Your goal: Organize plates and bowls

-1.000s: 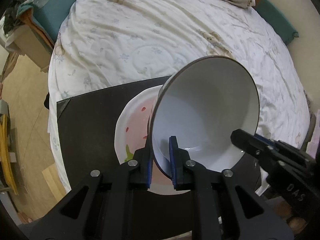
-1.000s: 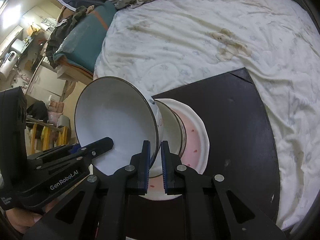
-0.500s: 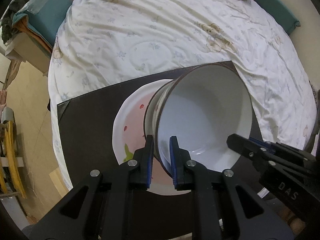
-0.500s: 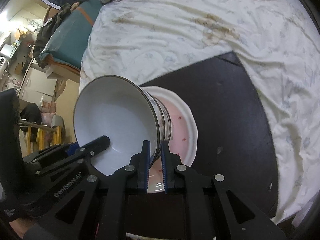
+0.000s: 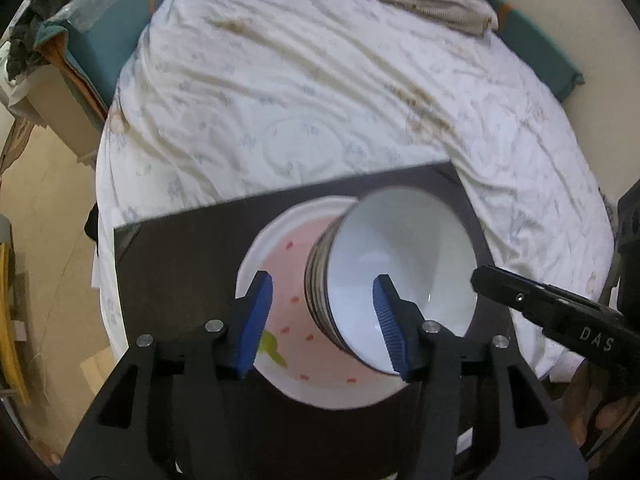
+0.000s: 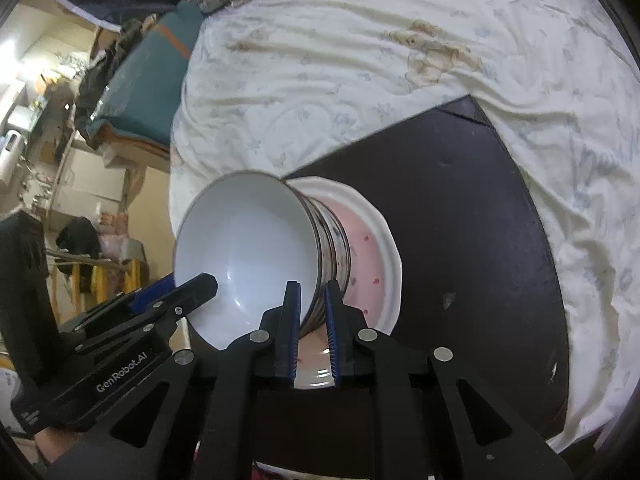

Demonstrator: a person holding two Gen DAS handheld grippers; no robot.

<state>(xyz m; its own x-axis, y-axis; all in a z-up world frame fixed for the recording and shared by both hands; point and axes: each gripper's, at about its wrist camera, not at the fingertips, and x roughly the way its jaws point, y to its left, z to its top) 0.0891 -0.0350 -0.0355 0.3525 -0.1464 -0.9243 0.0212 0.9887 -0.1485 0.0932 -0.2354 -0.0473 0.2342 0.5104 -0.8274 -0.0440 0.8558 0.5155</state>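
Note:
A white bowl point(image 5: 400, 248) with a dark rim is nested on a stack of bowls point(image 6: 336, 240), which stands on a pink plate point(image 5: 288, 264) with red specks. The plate lies on a dark board point(image 5: 180, 260). My left gripper point(image 5: 324, 316) is opening: its blue pads stand well apart on either side of the bowl's near rim and do not touch it. My right gripper point(image 6: 312, 320) still pinches the white bowl point(image 6: 244, 248) at its rim, one pad inside and one outside, and its jaws are starting to open.
The board point(image 6: 460, 220) rests on a bed with a rumpled white quilt point(image 5: 320, 100). A teal cushion point(image 6: 152, 80) and cluttered furniture lie beyond the bed's left edge, with bare floor point(image 5: 48, 220) below. The board's right half holds nothing.
The white bowl came down from a steep tilt and settled into the stack on the plate. My left gripper let go of its rim and spread its jaws. The right gripper kept its pinch.

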